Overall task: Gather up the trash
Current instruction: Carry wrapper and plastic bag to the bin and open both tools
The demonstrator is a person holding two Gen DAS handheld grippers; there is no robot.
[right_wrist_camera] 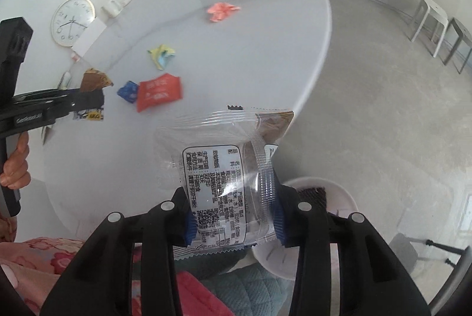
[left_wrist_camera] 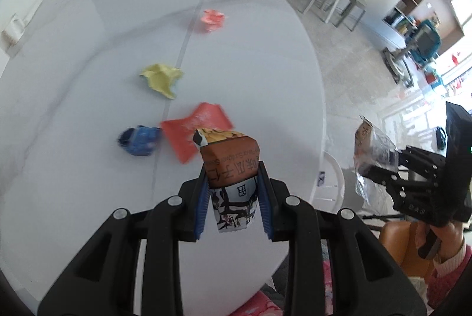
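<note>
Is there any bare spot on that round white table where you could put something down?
Yes. The table is bare along its left side and beyond the pink crumpled paper. The middle is crowded: yellow crumpled paper, blue wrapper and red packet line up there.

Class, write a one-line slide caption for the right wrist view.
Right gripper clamps a clear printed wrapper above the white table's edge, four scraps left on it, a white bin below.
</note>
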